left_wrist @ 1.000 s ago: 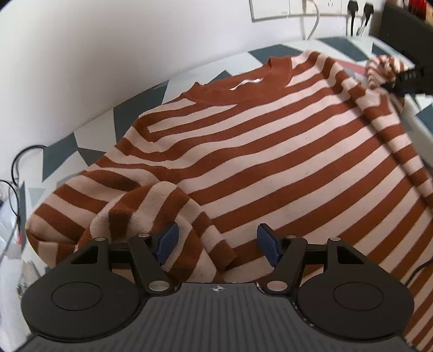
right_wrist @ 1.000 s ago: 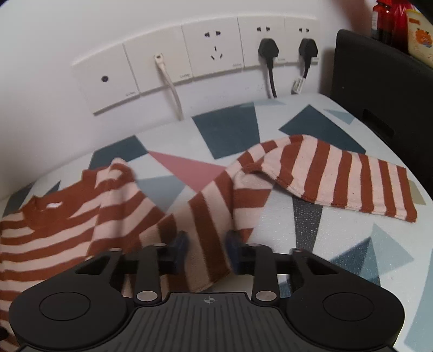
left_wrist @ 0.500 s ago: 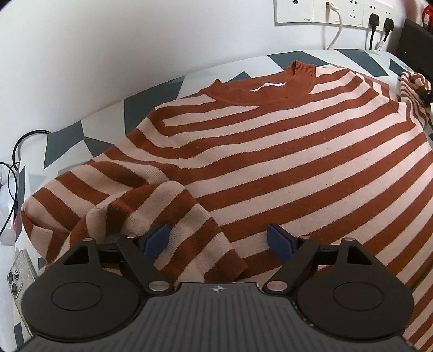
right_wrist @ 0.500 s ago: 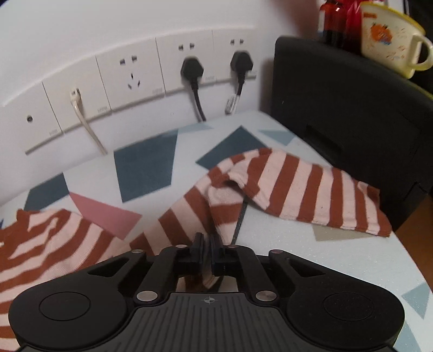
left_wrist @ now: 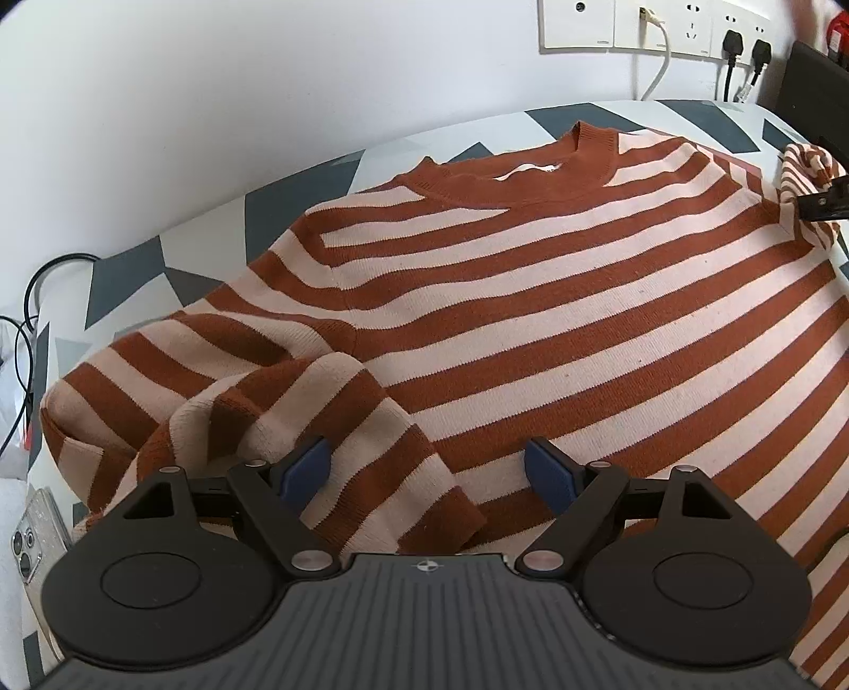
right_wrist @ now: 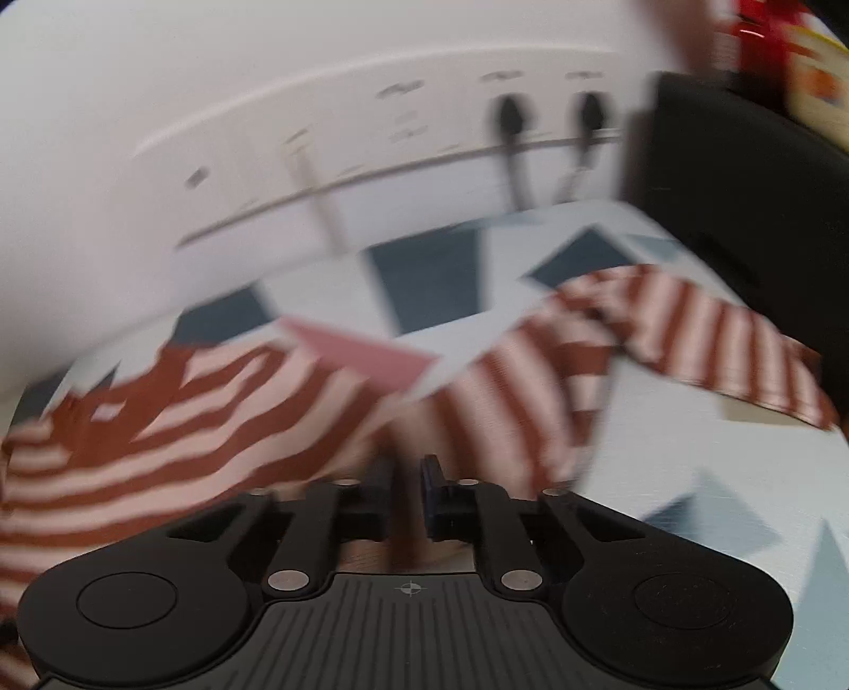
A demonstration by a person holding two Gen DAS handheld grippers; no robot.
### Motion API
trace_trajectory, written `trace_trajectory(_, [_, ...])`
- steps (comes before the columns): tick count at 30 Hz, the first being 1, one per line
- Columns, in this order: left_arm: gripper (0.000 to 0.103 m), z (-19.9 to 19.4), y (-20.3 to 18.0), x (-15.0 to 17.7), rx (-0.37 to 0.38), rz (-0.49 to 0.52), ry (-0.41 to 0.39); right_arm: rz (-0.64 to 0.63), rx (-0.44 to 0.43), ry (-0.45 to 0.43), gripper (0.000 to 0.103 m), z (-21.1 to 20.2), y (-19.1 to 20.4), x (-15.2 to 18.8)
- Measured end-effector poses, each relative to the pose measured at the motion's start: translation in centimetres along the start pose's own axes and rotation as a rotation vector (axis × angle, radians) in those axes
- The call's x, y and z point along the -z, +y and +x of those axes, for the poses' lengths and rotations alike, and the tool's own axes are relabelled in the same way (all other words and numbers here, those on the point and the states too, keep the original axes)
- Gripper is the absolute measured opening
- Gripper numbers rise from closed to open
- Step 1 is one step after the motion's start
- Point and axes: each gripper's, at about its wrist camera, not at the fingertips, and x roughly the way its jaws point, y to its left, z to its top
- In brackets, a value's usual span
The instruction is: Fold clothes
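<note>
A rust and pale pink striped sweater [left_wrist: 530, 318] lies flat on the patterned table, neck toward the wall. Its left sleeve [left_wrist: 297, 403] is folded inward, and the cuff lies between the blue pads [left_wrist: 305, 467] of my left gripper [left_wrist: 427, 467], which is open and holds nothing. The right wrist view is blurred by motion. In it my right gripper [right_wrist: 407, 477] is shut on the sweater's right sleeve [right_wrist: 690, 339], which trails off to the right. That gripper also shows at the right edge as a black tip [left_wrist: 825, 204] against the bunched sleeve.
Wall sockets [left_wrist: 652, 26] with plugs and a white cable line the back wall. A black box [right_wrist: 743, 212] stands at the table's right end, with a cup and red bottles on it. A phone [left_wrist: 32, 541] and cables [left_wrist: 32, 297] lie off the left edge.
My left gripper has opened wider and drawn back from the folded sleeve. My right gripper closed on the right sleeve and is now moving fast with it, leftward toward the body.
</note>
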Motion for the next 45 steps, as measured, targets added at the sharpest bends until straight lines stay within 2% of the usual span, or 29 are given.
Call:
trace_trajectory(4, [0.084,-0.3,0.2,0.3,-0.007,0.004,-0.015,-0.014,-0.040,-0.013,0.011,-0.5,1.4,0.1])
trace_trajectory(6, [0.083,-1.2,0.2,1.0,-0.063,0.011,-0.025,-0.013,-0.059,-0.027,0.013,-0.9,1.9,0.2])
trace_trajectory(7, [0.083,-1.9,0.4,1.5,-0.065,0.009,-0.042,-0.013,-0.069,-0.034,0.013,-1.1,2.1,0.2])
trace_trajectory(12, [0.083,-4.5,4.1,4.5,-0.031,-0.192,-0.073,-0.019,-0.122,-0.063,0.021,-2.1,3.6,0.4])
trace_trajectory(15, [0.083,-4.5,6.4,5.8,-0.049,-0.312,-0.061,-0.096,-0.194,-0.034,0.024,-2.3,6.6,1.2])
trace_trajectory(20, [0.083,-5.0,7.9,6.5,-0.021,-0.368,-0.087,-0.181,-0.282,0.041,0.024,-1.4,11.3,2.9])
trace_trajectory(24, [0.083,-5.4,8.1,6.8,-0.058,-0.348,-0.091,-0.288,-0.334,0.086,0.027,-1.2,15.0,4.9])
trace_trajectory(28, [0.083,-5.2,8.6,7.8,-0.086,-0.326,-0.068,-0.484,-0.470,0.110,0.029,-2.6,19.7,7.6])
trace_trajectory(32, [0.083,-5.5,8.0,8.4,-0.066,-0.246,-0.064,-0.583,-0.591,0.095,0.031,-3.7,23.3,9.5])
trace_trajectory(34, [0.083,-5.6,7.1,8.6,-0.051,-0.193,-0.053,-0.566,-0.641,0.108,0.031,-3.2,24.5,9.8])
trace_trajectory(36, [0.083,-5.3,6.1,8.9,-0.054,-0.155,-0.038,-0.536,-0.644,0.104,0.027,-3.1,24.4,9.5])
trace_trajectory(38, [0.084,-4.7,5.4,9.2,-0.070,-0.134,-0.025,-0.501,-0.625,0.092,0.011,-3.0,23.7,9.0])
trace_trajectory(40, [0.084,-4.4,5.2,9.3,-0.077,-0.134,-0.042,-0.466,-0.607,0.080,0.004,-3.0,23.0,8.5])
trace_trajectory(45, [0.084,-4.0,5.5,8.6,-0.100,-0.126,-0.044,-0.379,-0.559,0.051,0.002,-2.8,21.3,7.2])
